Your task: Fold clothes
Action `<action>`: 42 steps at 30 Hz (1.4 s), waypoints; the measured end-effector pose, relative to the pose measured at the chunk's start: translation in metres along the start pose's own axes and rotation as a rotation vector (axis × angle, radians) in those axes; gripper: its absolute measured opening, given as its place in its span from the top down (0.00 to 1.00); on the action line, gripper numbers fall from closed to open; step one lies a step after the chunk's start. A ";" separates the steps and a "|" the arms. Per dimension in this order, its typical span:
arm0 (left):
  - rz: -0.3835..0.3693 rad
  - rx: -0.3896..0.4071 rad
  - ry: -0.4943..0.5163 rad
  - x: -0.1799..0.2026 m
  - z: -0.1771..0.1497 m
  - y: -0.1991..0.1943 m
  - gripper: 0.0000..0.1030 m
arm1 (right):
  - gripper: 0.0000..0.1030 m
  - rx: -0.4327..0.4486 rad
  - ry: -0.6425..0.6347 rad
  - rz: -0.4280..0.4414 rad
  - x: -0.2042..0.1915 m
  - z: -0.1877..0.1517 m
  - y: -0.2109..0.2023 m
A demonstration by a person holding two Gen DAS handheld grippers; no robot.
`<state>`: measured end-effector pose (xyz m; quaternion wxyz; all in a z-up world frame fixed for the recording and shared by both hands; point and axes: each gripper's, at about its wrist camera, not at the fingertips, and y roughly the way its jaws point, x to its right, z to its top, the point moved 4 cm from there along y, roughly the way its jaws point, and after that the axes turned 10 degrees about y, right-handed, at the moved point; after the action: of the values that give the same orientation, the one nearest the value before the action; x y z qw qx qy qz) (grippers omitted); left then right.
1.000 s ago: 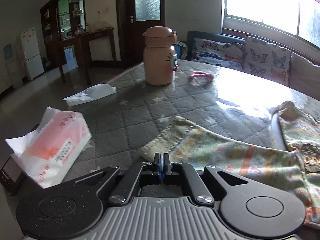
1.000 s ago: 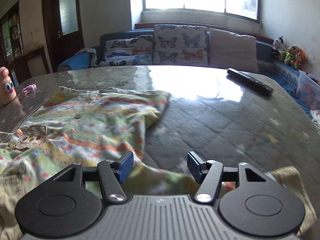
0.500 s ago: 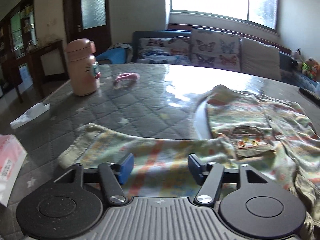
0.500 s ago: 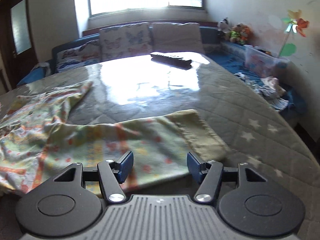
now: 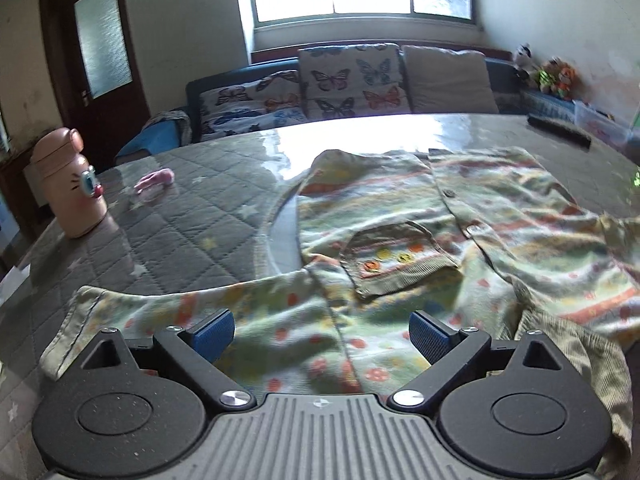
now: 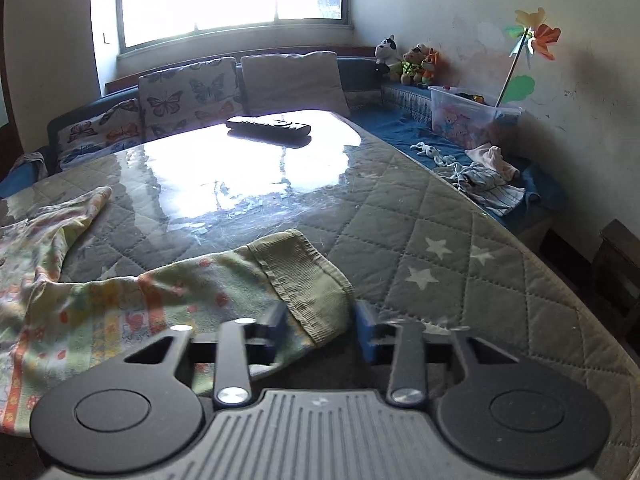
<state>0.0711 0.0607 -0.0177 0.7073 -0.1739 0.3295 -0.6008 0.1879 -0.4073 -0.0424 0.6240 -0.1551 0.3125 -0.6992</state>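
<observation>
On the quilted table (image 5: 168,240), your left gripper (image 5: 322,332) has let go: a second ago its jaws were pinched together at the left sleeve's cuff; now they are opening wide, with that sleeve (image 5: 168,312) lying loose beneath them and nothing held. Your right gripper (image 6: 322,328) has swung from the shirt's body out to the right sleeve, and its jaws are closing around the ribbed cuff (image 6: 312,280), which sits between the blue pads; whether they press on it yet, you cannot tell for sure. That suggests the left sleeve is spread and the right one is next to be pulled straight before any fold.

One garment is in play: a child's flower-print button shirt (image 5: 460,216), lying face up and spread across the table, its single chest pocket (image 5: 394,254) showing. Also on the table: one pink bottle (image 5: 68,188), one pink hair tie (image 5: 154,180) and one remote control (image 6: 268,126).
</observation>
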 end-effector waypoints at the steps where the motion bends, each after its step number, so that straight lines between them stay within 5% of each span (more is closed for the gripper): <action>1: -0.004 -0.001 0.018 0.004 -0.001 0.001 0.07 | 0.87 0.002 0.002 0.000 0.000 0.000 -0.001; 13: -0.070 0.048 0.171 0.030 -0.011 -0.003 0.07 | 0.92 0.028 -0.006 -0.093 0.015 -0.015 -0.034; 17: -0.053 0.057 0.183 0.026 -0.007 -0.004 0.07 | 0.73 0.040 0.017 -0.100 0.021 -0.012 -0.037; 20: -0.037 0.077 0.157 0.021 0.002 -0.005 0.07 | 0.72 0.061 0.011 -0.086 0.017 -0.003 -0.046; 27: -0.073 0.080 0.188 0.035 0.009 0.002 0.07 | 0.59 0.056 -0.158 0.136 -0.055 -0.002 -0.060; 42: -0.055 0.078 0.171 0.027 0.003 -0.001 0.07 | 0.59 -0.123 -0.477 0.563 -0.212 -0.064 -0.081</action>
<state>0.0744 0.0344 -0.0218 0.6661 -0.1036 0.3601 -0.6449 0.1231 -0.1843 -0.0034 0.8366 -0.2589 0.2300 -0.4244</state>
